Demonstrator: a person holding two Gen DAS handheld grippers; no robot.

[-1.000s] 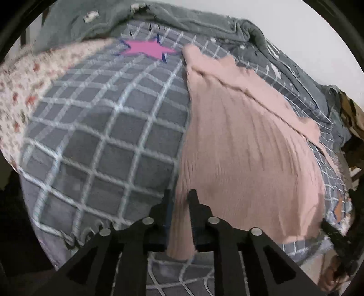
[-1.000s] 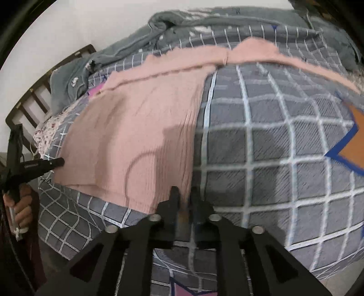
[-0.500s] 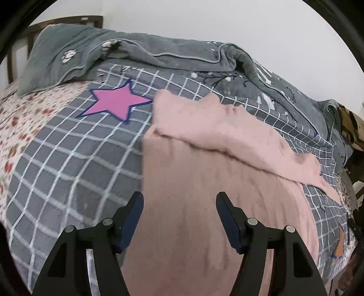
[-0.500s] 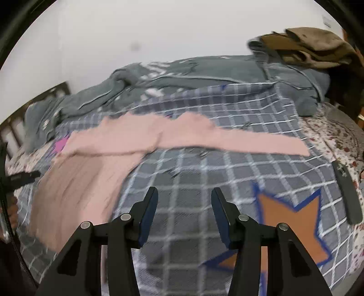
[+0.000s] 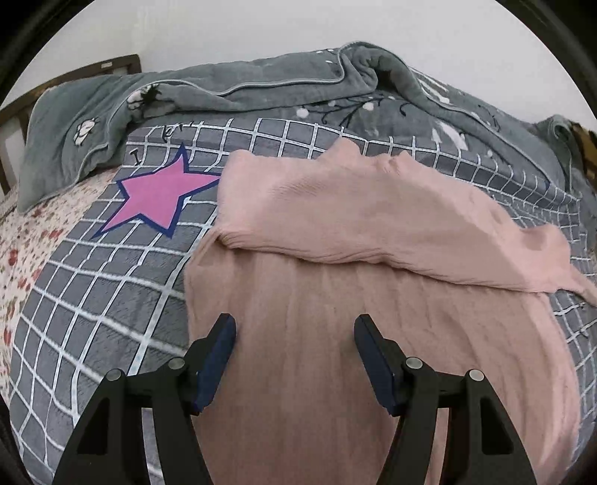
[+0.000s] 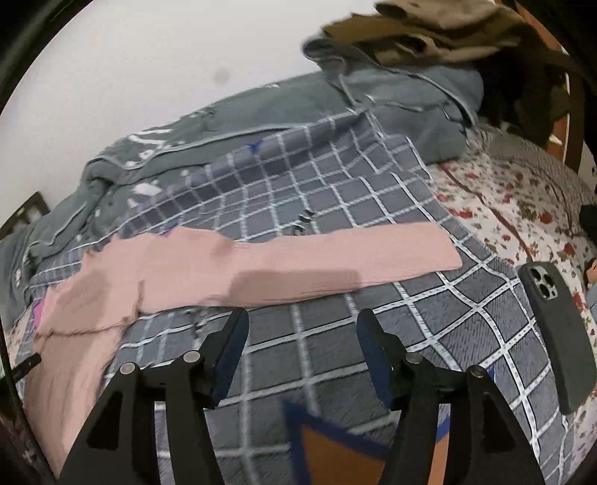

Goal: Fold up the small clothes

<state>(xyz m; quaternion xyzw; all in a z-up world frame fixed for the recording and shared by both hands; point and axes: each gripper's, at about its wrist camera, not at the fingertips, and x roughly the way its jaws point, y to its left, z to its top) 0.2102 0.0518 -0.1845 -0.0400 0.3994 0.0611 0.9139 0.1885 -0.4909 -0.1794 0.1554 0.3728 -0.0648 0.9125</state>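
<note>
A pink ribbed knit top (image 5: 335, 335) lies flat on a grey checked blanket (image 5: 112, 298) on a bed. One sleeve is folded across its chest (image 5: 373, 224). My left gripper (image 5: 294, 335) is open and empty, just above the top's lower body. In the right wrist view the other sleeve (image 6: 335, 261) stretches out to the right over the blanket. My right gripper (image 6: 302, 335) is open and empty, above bare blanket in front of that sleeve.
A bunched grey quilt (image 5: 224, 82) lies along the wall. A phone in a dark case (image 6: 556, 335) lies at the right on the blanket edge. Brown clothes (image 6: 429, 33) are piled on the far right. A flowered sheet (image 6: 515, 201) shows beside the blanket.
Both grippers let go of the top's hem, opened and lifted. The left moved up over the top's body. The right swung right toward the outstretched sleeve.
</note>
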